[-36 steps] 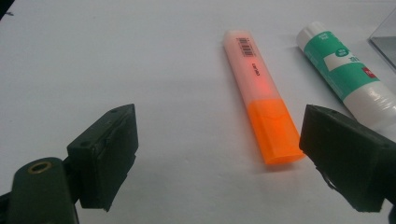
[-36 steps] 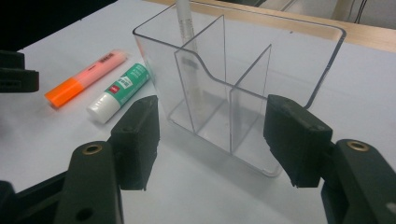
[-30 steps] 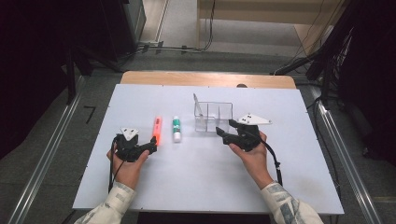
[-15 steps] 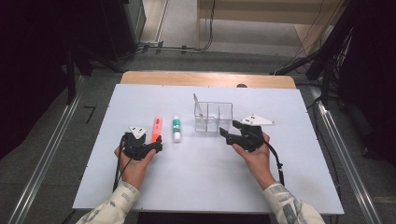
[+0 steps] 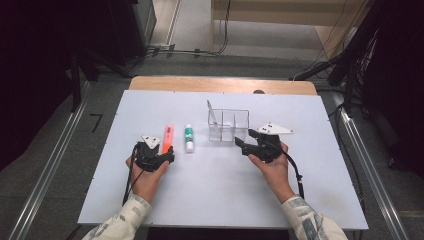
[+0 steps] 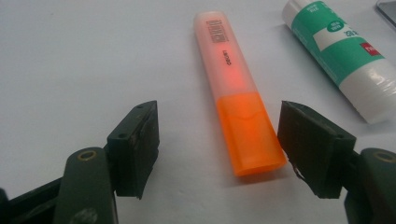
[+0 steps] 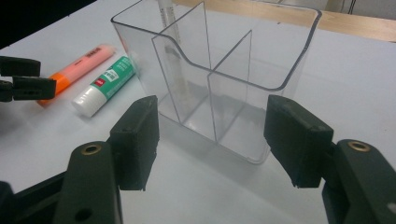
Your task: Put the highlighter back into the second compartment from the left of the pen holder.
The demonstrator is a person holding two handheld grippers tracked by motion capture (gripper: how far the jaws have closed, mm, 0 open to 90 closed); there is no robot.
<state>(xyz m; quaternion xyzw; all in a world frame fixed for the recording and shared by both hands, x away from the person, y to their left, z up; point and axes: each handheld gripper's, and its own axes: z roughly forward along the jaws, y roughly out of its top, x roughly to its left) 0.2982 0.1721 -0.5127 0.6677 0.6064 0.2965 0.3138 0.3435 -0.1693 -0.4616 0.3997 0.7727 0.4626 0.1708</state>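
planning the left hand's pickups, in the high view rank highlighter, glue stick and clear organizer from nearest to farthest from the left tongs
1. Highlighter, right at the left tongs, its end between them.
2. Glue stick, just right of the highlighter.
3. Clear organizer, farthest right, by the other hand.

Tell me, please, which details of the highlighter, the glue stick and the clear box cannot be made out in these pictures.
- Highlighter: label print too small in the left gripper view; in the high view the left gripper hides its near end.
- Glue stick: far end cut off by the top edge in the left gripper view.
- Clear box: the thin item inside is too small to identify.
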